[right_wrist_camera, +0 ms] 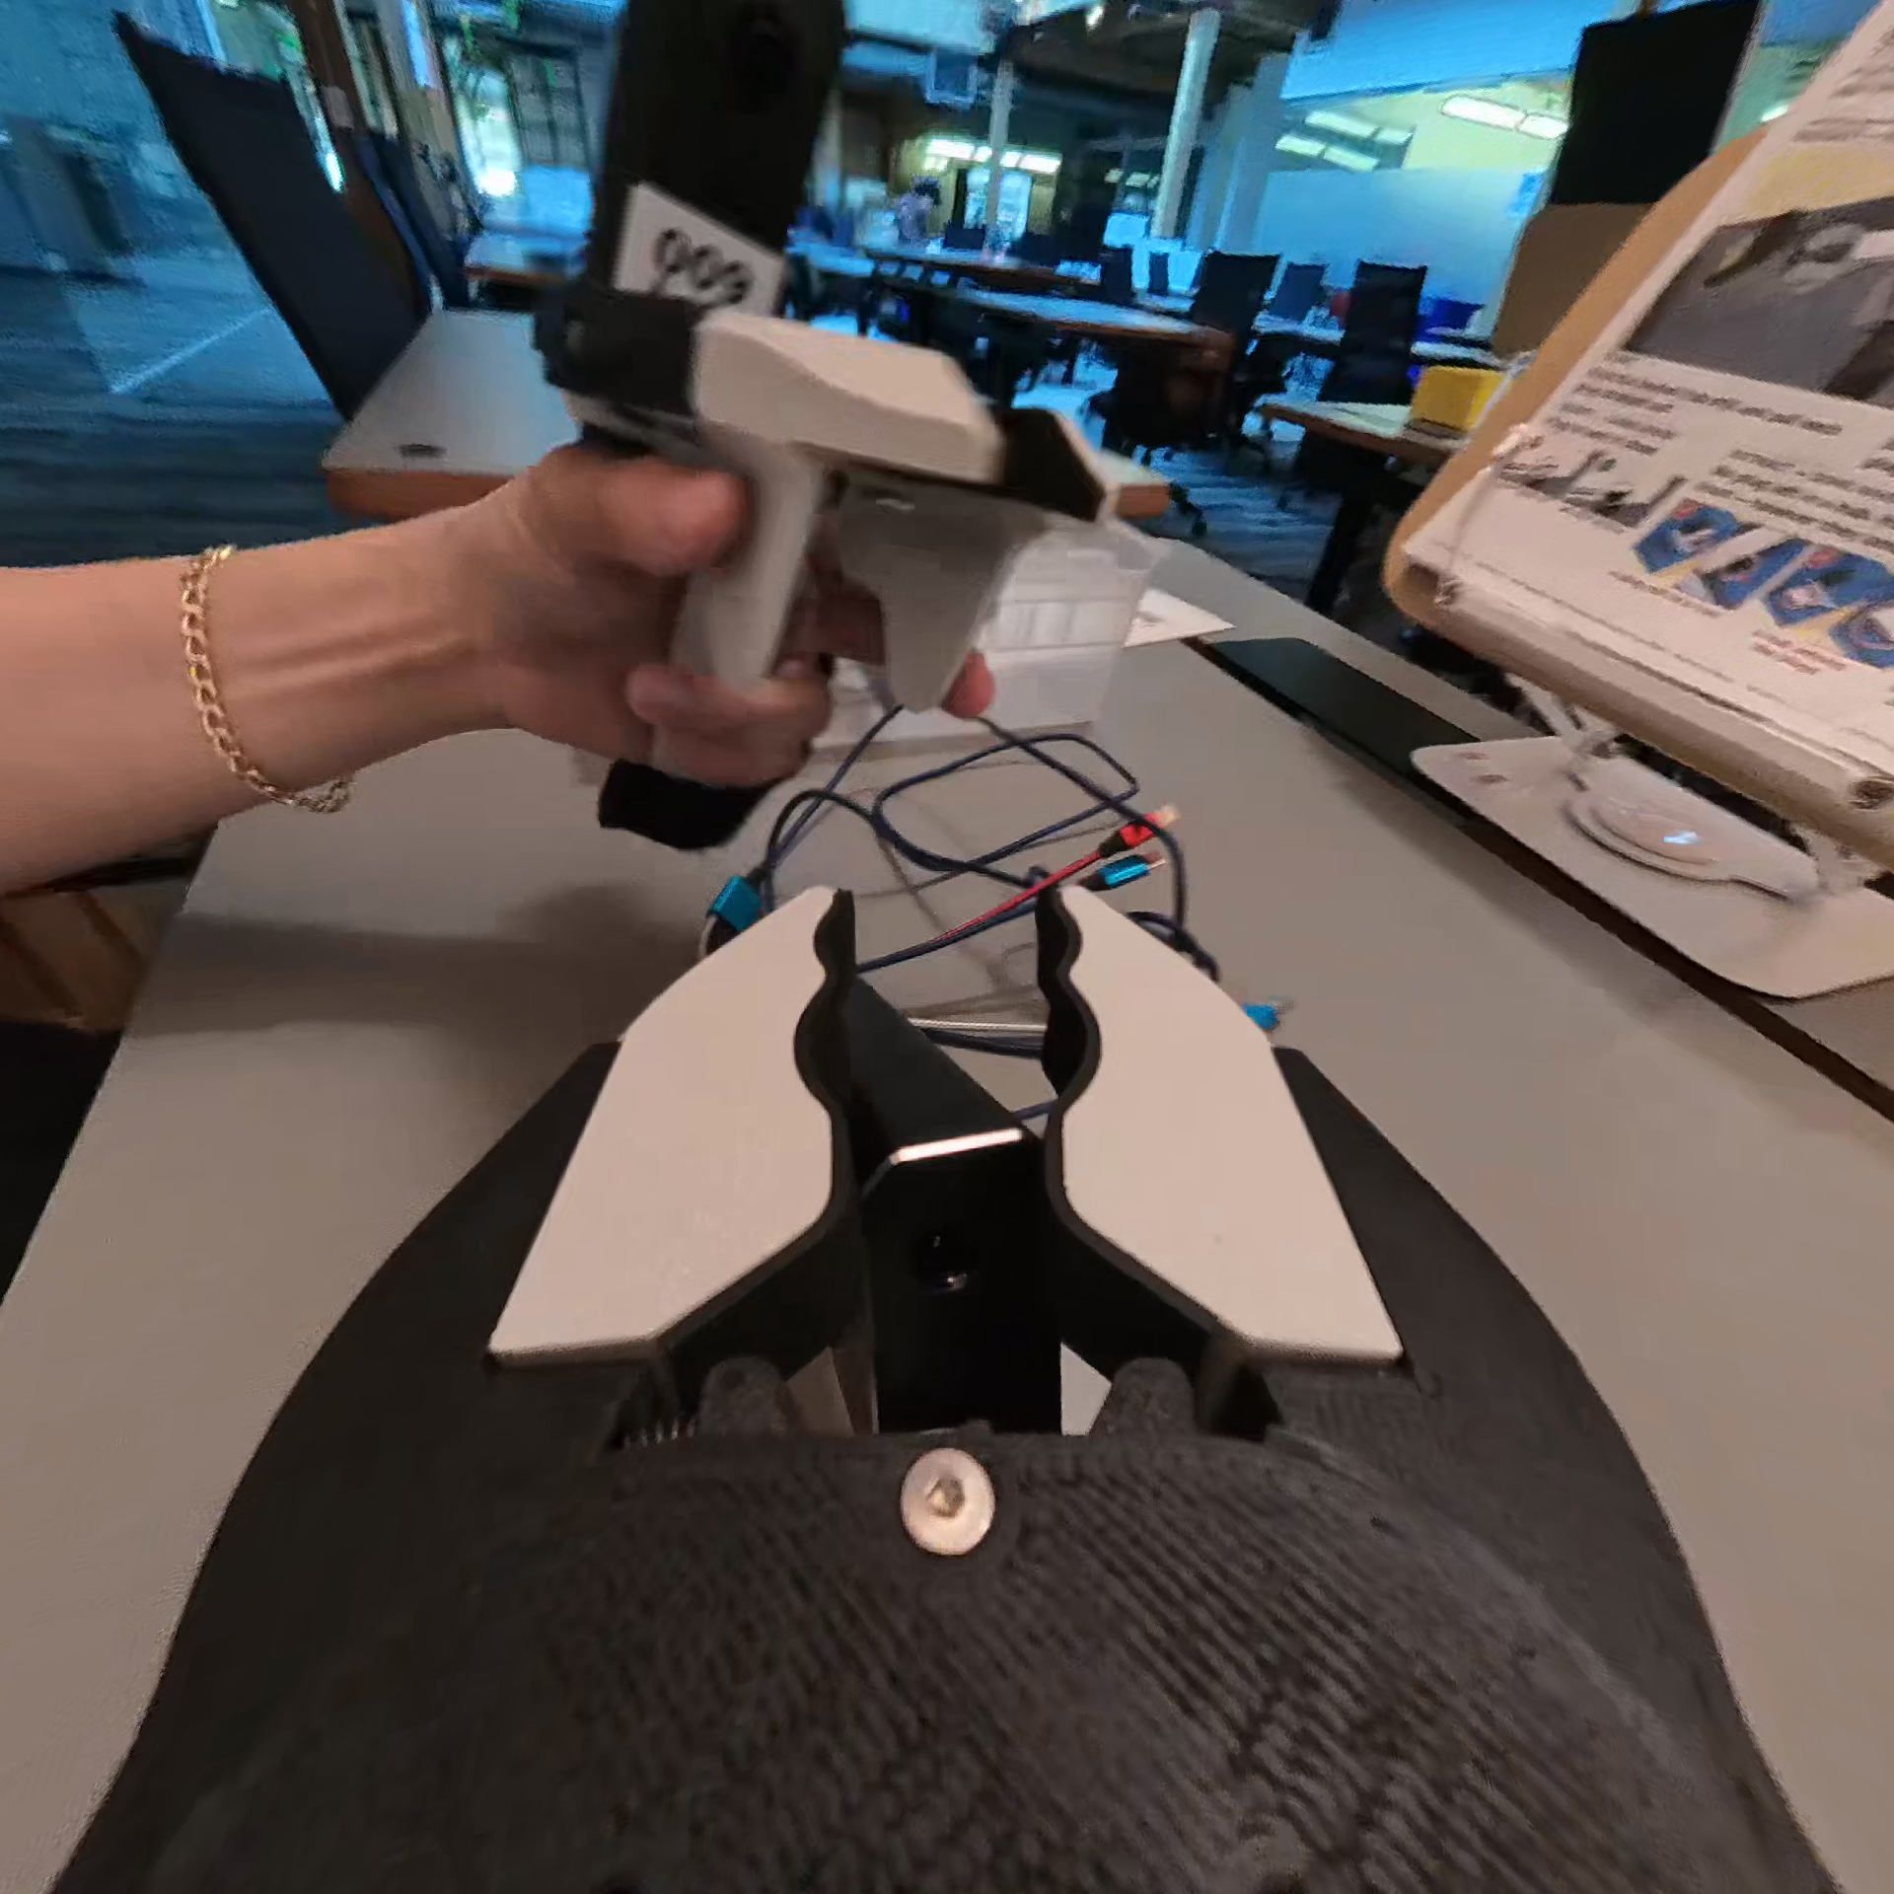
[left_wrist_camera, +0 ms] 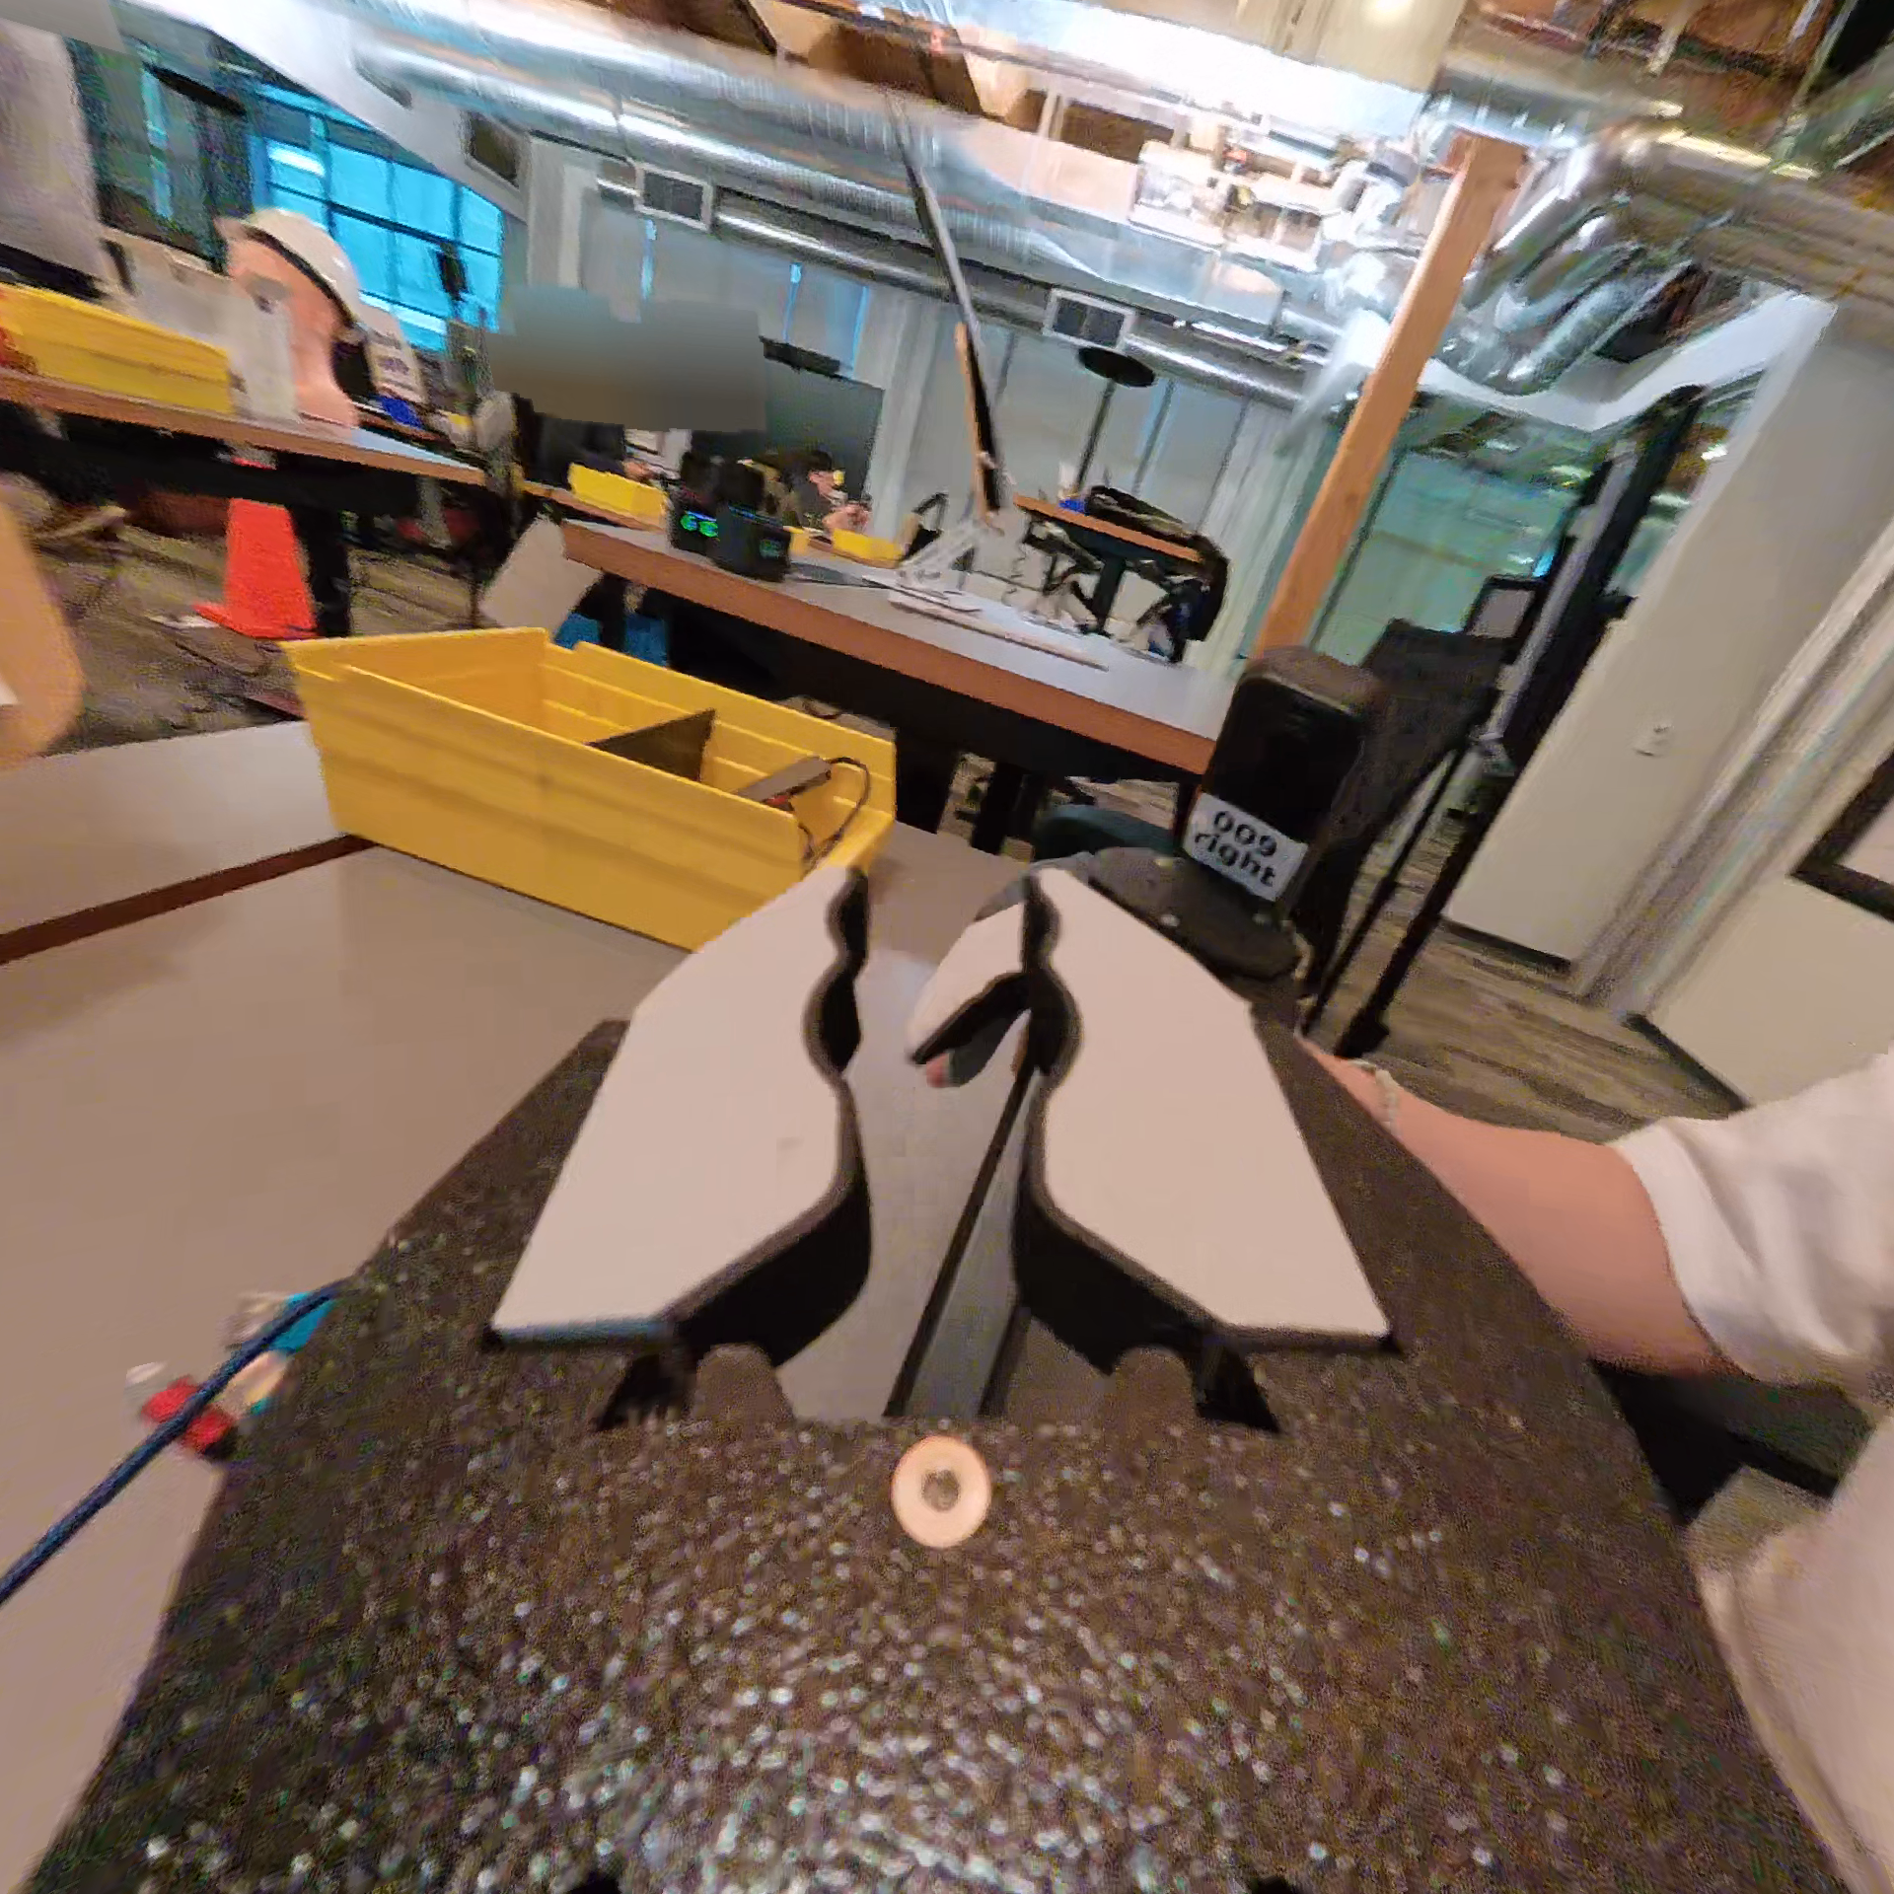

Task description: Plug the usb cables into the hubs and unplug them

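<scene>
grey table (right_wrist_camera: 1537, 1179), hub (right_wrist_camera: 943, 1158) between right jaws

We see the tangled blue and red usb cables (right_wrist_camera: 984, 851) lying on the grey tabletop (right_wrist_camera: 1435, 1179) ahead of the slim black hub (right_wrist_camera: 943, 1127); the tilted cardboard instruction board (right_wrist_camera: 1660, 492) stands to their right, the yellow plastic bin (left_wrist_camera: 574, 779) on the far edge.

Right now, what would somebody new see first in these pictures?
Probably the bright yellow bin at the far side of the grey table. Then the tangle of blue and red usb cables lying ahead of the right gripper, whose jaws hold a black hub.
</scene>
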